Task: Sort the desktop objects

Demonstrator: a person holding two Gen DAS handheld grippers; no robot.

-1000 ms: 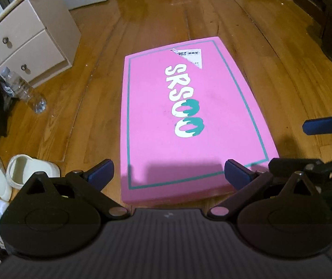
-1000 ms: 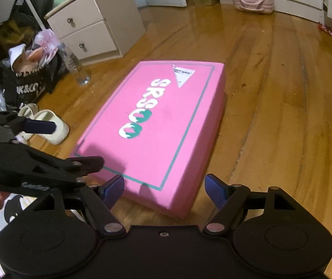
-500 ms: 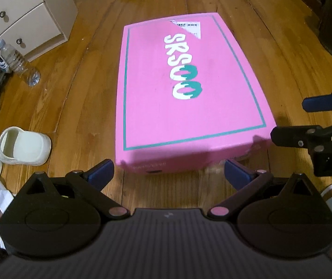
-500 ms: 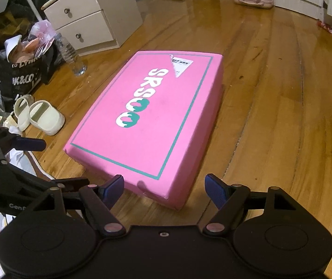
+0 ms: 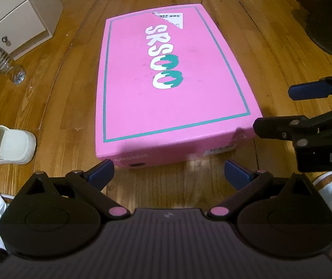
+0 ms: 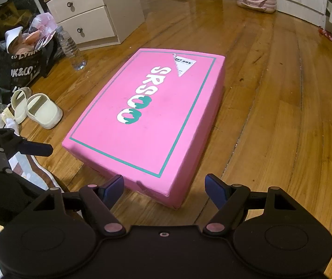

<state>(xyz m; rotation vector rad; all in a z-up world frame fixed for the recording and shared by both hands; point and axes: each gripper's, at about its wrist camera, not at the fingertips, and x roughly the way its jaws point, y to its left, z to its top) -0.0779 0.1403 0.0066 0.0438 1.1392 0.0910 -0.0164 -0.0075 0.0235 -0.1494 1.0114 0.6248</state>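
A pink box (image 5: 170, 79) lies flat on the wooden floor (image 6: 282, 116). The left gripper (image 5: 169, 174) and the right gripper (image 6: 164, 187) hover at its near edge, both spread wide and holding nothing.

- Left gripper (image 5: 169, 173): black linkage arms, dark blue fingertip pads (image 5: 102, 173), pink pivot caps, ribbed grey housing at the lower frame.
- Right gripper (image 6: 164, 189): matching black body, blue pads; white "DA" lettering is seen at the left view's right edge.
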